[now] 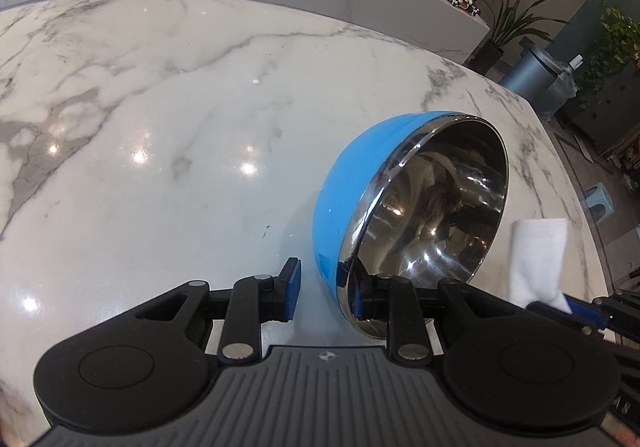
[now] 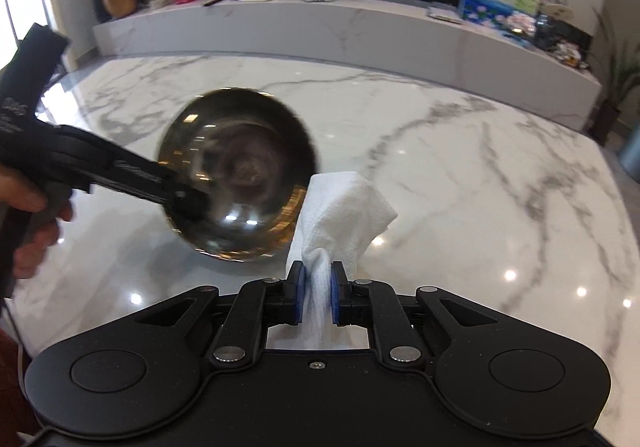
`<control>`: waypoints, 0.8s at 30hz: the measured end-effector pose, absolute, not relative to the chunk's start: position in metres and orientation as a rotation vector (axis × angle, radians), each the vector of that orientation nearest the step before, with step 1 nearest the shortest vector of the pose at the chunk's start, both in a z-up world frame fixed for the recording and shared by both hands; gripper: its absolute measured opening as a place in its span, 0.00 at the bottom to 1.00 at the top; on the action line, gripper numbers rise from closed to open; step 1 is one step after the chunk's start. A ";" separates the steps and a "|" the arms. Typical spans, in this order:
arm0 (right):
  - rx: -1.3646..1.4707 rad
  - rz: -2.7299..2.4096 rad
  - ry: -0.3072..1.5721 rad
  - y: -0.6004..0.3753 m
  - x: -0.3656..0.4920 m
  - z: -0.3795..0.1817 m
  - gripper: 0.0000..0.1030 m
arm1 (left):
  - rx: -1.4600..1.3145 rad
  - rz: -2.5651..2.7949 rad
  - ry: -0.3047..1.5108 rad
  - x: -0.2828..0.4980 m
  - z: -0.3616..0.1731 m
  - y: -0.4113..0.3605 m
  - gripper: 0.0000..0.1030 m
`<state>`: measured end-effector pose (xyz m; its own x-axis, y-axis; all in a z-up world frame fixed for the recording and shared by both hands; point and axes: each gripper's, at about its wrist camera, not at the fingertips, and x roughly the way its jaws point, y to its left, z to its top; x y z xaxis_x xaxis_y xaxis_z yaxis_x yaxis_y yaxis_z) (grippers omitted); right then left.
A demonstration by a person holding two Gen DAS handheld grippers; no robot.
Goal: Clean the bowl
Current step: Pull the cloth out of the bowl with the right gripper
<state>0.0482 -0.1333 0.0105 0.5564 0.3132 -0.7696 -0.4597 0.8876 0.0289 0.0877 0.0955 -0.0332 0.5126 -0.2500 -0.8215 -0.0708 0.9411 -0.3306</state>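
Note:
A bowl (image 1: 416, 203), blue outside and shiny steel inside, is tipped on its side above the marble table (image 1: 160, 127). My left gripper (image 1: 326, 293) has one finger inside the rim and one outside. A gap shows between the outer pad and the blue wall, so the grip is unclear. In the right wrist view the bowl (image 2: 236, 175) faces me, blurred, with the left gripper (image 2: 188, 195) at its lower left rim. My right gripper (image 2: 318, 295) is shut on a white paper towel (image 2: 344, 207), just right of the bowl. The towel also shows in the left wrist view (image 1: 538, 259).
A long marble counter (image 2: 340, 31) with boxes, frames and ornaments runs behind the table. Potted plants (image 1: 508, 27) and a grey bin (image 1: 532, 75) stand past the table's right edge. A person's hand (image 2: 32, 223) holds the left gripper's handle.

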 end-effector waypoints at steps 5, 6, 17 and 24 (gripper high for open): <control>-0.135 0.436 0.878 -0.143 0.057 0.000 0.10 | -0.341 -0.094 1.008 0.085 -0.030 0.095 0.22; -0.117 0.437 0.890 -0.143 0.060 -0.003 0.10 | -0.329 -0.088 0.998 0.083 -0.029 0.093 0.22; -0.072 0.437 0.903 -0.129 0.075 -0.016 0.10 | -0.300 -0.112 0.964 0.074 -0.027 0.084 0.22; -0.102 0.450 0.924 -0.119 0.076 -0.027 0.10 | -0.360 -0.143 0.991 0.077 -0.030 0.087 0.18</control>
